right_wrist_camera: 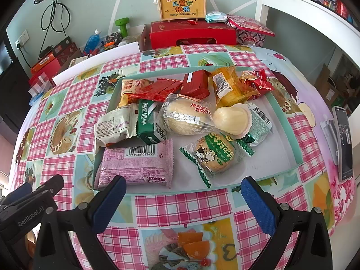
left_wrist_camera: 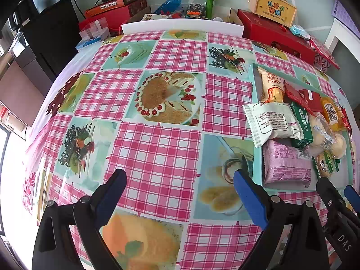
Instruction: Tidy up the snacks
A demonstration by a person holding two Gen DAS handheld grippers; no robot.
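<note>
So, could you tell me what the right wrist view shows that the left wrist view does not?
Only the right wrist view shows the phone lying beside the tray and the red crinkled packet. Only the left wrist view shows the dark cabinet. Both show the teal tray of snacks, the pink packet and the yellow gift box; both grippers are open and empty.

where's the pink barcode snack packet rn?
The pink barcode snack packet lies in the near-left corner of the shallow teal tray, right wrist view, just ahead of the right gripper, below the green biscuit box.
</note>
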